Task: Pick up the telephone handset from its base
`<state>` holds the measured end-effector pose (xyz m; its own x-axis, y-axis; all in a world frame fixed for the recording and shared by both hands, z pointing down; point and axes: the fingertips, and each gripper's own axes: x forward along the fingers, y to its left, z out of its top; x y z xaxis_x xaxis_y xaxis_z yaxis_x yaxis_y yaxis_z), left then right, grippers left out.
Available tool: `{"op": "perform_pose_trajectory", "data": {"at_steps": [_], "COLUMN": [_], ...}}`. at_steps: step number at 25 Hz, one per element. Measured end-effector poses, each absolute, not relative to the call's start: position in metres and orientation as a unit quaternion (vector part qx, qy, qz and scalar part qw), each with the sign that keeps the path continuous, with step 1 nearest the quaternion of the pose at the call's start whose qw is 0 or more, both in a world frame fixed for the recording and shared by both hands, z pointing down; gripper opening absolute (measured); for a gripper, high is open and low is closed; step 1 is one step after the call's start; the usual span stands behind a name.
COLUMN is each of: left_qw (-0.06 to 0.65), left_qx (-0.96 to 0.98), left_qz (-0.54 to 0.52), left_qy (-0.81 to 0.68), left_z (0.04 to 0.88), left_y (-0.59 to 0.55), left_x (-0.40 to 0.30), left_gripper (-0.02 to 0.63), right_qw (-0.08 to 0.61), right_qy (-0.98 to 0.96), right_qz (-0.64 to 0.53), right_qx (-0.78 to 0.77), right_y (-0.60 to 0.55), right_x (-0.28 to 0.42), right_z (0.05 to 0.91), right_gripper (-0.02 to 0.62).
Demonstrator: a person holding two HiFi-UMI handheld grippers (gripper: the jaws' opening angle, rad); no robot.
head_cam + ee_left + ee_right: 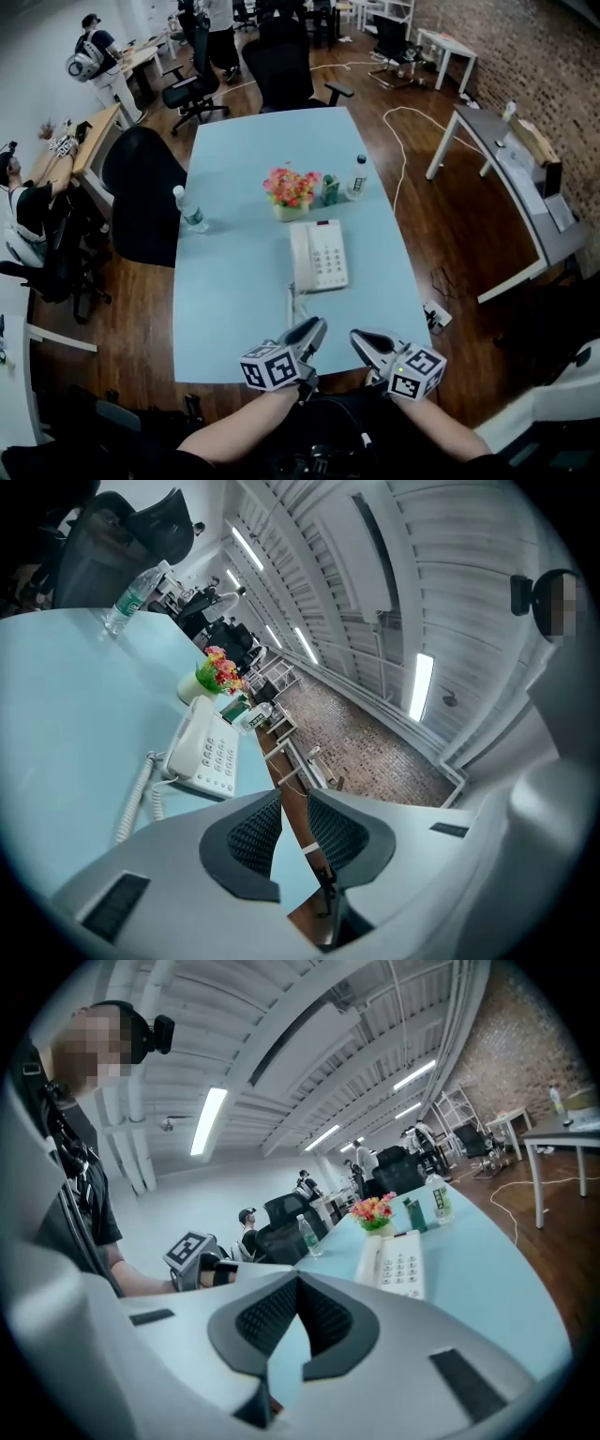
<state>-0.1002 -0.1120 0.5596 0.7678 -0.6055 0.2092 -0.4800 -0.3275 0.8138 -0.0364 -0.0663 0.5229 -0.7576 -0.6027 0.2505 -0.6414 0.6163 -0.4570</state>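
Note:
A white telephone [319,255] lies in the middle of the light blue table [234,300], with its handset [301,258] resting on the left side of the base. A coiled cord [291,305] runs from it toward me. My left gripper [314,330] and right gripper [361,339] hover side by side over the table's near edge, short of the phone, both shut with nothing between the pads. In the left gripper view the phone [204,752] lies ahead, left of the shut gripper [292,794]. The right gripper view has the phone [398,1265] ahead, right of the gripper [298,1279].
Behind the phone stand a pot of flowers [292,192], a green carton [330,190] and a bottle [356,176]. Another water bottle [190,210] stands at the table's left edge beside a black chair [141,187]. People sit at desks on the far left.

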Motion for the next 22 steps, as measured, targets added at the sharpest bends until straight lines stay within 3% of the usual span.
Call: {"op": "perform_pose_trajectory", "data": {"at_steps": [16, 22], "left_qw": [0.425, 0.291], "left_qx": [0.76, 0.758], "left_qz": [-0.07, 0.091], "left_qy": [-0.487, -0.576], "left_z": [0.587, 0.592], "left_y": [-0.185, -0.242], "left_x": [-0.147, -0.154], "left_gripper": [0.072, 0.121], "right_qw": [0.1, 0.085], "right_qy": [-0.935, -0.939], "right_qz": [0.248, 0.261], "right_qx": [0.235, 0.21], "right_y": [-0.132, -0.152], "right_x": [-0.037, -0.009], "right_z": [0.525, 0.528], "right_gripper": [0.017, 0.017]}}
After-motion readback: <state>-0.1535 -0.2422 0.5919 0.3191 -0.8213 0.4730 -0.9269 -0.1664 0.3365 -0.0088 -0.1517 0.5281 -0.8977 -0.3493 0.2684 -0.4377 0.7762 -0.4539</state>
